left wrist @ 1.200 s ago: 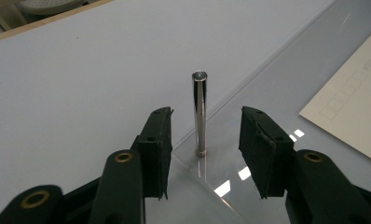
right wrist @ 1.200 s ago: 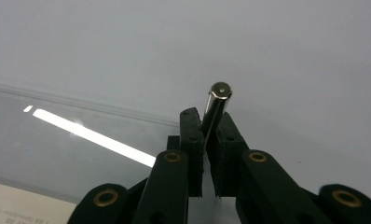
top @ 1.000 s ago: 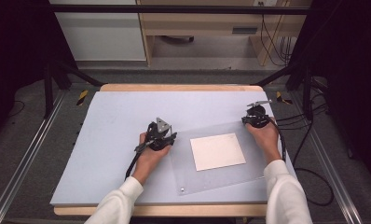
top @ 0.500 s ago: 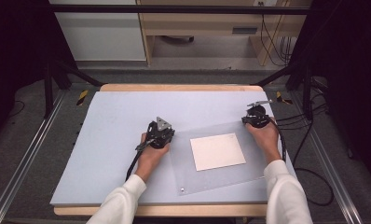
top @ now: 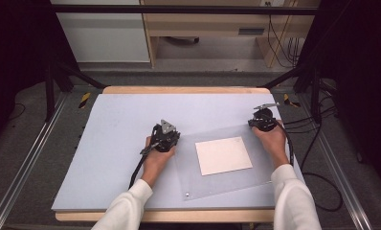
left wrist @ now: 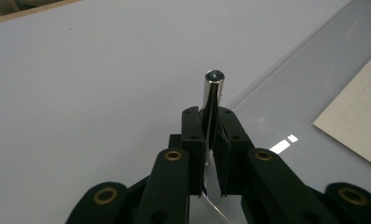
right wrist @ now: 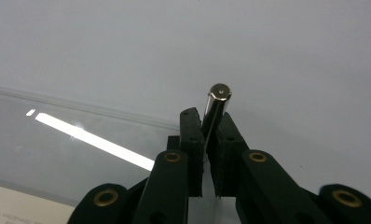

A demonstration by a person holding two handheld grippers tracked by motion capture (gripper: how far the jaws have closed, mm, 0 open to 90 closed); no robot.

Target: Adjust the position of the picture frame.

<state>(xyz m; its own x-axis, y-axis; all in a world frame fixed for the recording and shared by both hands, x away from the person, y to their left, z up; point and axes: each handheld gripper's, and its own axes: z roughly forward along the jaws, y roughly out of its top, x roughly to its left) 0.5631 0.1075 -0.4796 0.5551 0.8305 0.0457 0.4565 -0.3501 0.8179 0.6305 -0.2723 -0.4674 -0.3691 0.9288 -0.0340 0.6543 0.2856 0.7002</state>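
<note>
From up high I see my left hand-held gripper point(top: 165, 135) and right hand-held gripper point(top: 263, 120) at the two far corners of the clear sheet point(top: 227, 179) on the counter point(top: 112, 120), with the white paper point(top: 223, 155) between them. In the left gripper view, my jaws have just closed on an upright metal peg point(left wrist: 213, 95) at the sheet's corner. In the right gripper view, my jaws are clamped on another metal post point(right wrist: 217, 105), and nothing is in the way.
</note>
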